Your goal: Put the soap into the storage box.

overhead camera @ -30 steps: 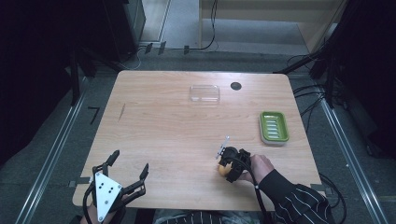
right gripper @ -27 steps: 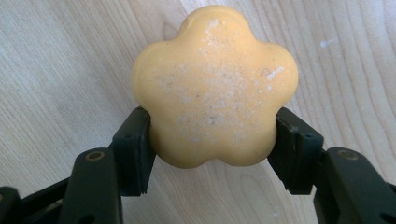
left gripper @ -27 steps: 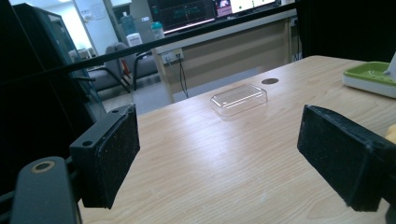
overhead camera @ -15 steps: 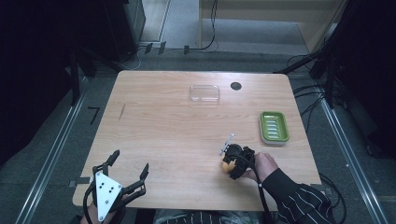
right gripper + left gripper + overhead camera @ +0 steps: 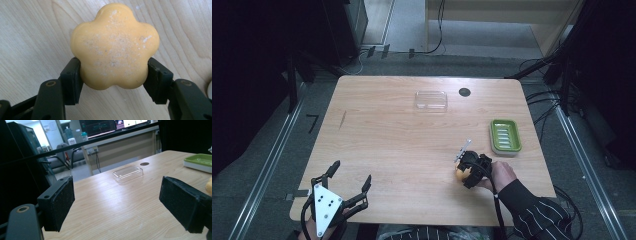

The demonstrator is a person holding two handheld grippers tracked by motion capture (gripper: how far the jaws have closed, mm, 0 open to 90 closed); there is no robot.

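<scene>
At the near left corner of the pale wooden table point(image 5: 402, 145), the left gripper point(image 5: 348, 186) is hovering with its grey three-cornered plate facing up and its two black jaws spread wide apart, holding nothing. Through the left gripper view, the padded jaws are framing bare tabletop, with the clear shallow plastic tray point(image 5: 128, 173) lying well beyond them and the small dark round hole in the tabletop point(image 5: 144, 164) just past it.

Further right in the high view, that clear plastic tray point(image 5: 431, 99) is sitting near the far edge, with the dark round hole point(image 5: 464, 92) just beside it. Toward the right side, the right gripper point(image 5: 460, 172) is gripping the orange flower-shaped soap bar point(image 5: 460, 173) just over or on the wood; which one cannot be told. In the right gripper view its jaws are pressing against the two sides of the orange soap point(image 5: 114, 46). The person's right hand point(image 5: 500, 175), in a dark striped sleeve, is holding that gripper. Beyond it, near the right edge, the green ridged soap dish point(image 5: 505, 136) is resting on the table.
</scene>
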